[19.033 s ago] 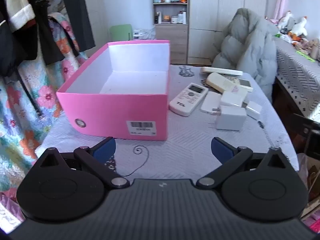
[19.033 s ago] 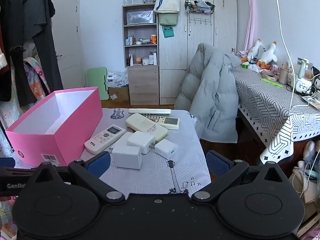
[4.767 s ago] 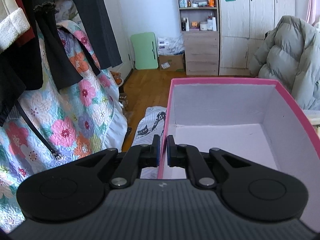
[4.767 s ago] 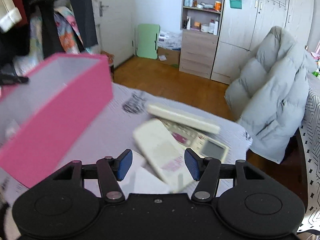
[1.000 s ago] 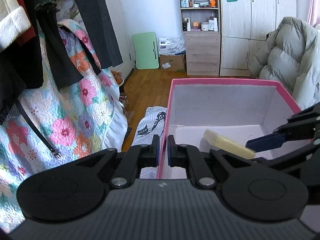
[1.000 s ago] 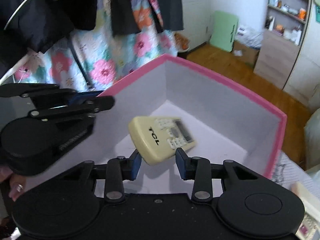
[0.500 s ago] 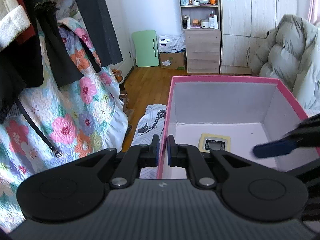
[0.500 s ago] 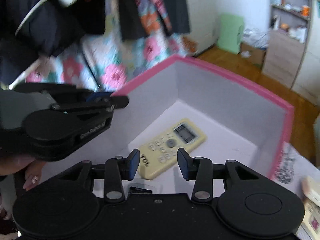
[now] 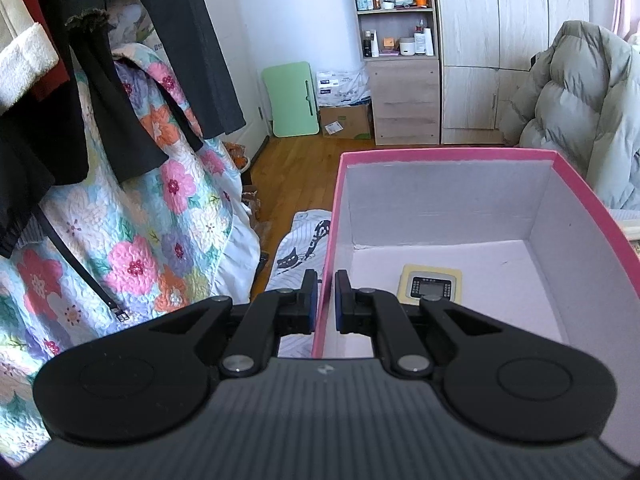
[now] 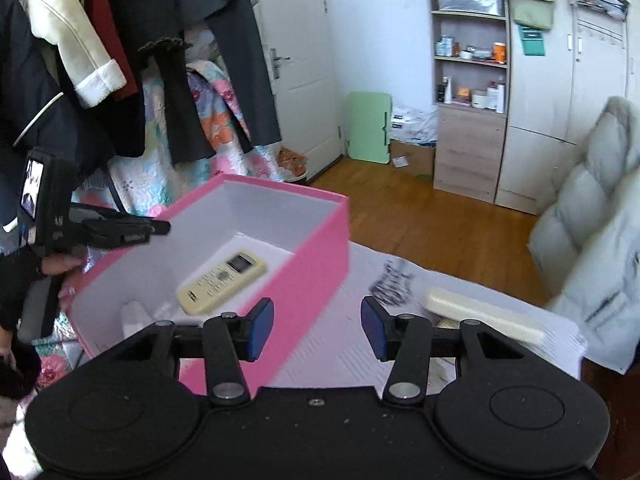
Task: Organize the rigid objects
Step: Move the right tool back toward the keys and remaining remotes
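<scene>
The pink box point(image 10: 304, 264) sits left of the right gripper point(image 10: 317, 330), whose jaws gape empty; the left gripper point(image 9: 326, 300) pinches its wall. A remote point(image 10: 223, 281) lies inside. Next, reach squarely over the long white remote point(image 10: 480, 318) just ahead-right.

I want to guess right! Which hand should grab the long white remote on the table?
Probably right. The right gripper is open, empty and near the white remote. The left gripper is clamped on the box wall.
</scene>
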`<state>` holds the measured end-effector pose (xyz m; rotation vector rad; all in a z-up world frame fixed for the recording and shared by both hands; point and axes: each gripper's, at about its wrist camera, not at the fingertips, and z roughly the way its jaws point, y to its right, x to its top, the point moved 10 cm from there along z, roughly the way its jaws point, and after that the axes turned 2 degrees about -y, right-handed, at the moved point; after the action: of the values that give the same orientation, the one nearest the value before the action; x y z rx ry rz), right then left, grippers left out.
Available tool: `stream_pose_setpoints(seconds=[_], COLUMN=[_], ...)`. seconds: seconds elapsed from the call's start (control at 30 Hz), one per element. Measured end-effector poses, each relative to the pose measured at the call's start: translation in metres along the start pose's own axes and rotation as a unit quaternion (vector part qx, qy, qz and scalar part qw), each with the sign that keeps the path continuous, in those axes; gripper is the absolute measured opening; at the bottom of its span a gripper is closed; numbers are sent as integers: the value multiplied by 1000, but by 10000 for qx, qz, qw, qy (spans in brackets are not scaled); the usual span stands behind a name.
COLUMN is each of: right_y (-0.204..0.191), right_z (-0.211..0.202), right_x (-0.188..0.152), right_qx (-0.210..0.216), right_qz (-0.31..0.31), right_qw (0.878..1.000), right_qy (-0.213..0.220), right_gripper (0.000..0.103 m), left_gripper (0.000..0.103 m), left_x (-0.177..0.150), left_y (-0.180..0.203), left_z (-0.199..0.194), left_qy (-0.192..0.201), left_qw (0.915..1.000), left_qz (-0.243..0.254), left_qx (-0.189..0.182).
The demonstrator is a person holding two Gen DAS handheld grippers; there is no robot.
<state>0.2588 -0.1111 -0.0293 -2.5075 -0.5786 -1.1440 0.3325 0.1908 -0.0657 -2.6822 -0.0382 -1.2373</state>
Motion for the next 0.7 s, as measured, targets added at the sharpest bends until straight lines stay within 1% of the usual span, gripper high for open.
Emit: stream_pose_setpoints(seconds=[0.1,0.17,0.27,0.37,0.47,0.57,0.63,0.67,0.7], right_y=[16,27,41,54,67,81,91,95,97], right_z=[-1,8,30,52,75,95,104,105,106], right_x=[-18,-29,-42,-46,-48,-54,-61,-60,-61], right_qx=[-91,-295,-488,-465,-600,-1039,-1218,-1182,-1101], right_qz=[81,103,129,362,437,300,425,587,789], right_qw=[9998,9990,9973,9966,9952,9899,9857,9859,9855], right_qy=[-163,-320,-525,-584,-633,-913,-1083,-1026,-1018], right_gripper=[54,54,54,54,54,54,54,53,44], left_gripper=[7,7,7,7,7,7,7,7,7], left_x=[1,1,0,0,-1,-1,-1,0,0], left_y=[-1,-1,-2,-3,-4,-6,-5,-4,-2], left_z=[0,0,-1,-1,-2,-3,-3,-3,-3], left_qy=[1,11,35,37,19,33,61,61,66], left_qw=[10000,10000,10000,10000,9999,9997,9998,9999,9999], left_qz=[17,8,-21,-34,-166,-232,-183,-132,-83], left_qx=[28,37,42,43,-5,-59,-39,-11,17])
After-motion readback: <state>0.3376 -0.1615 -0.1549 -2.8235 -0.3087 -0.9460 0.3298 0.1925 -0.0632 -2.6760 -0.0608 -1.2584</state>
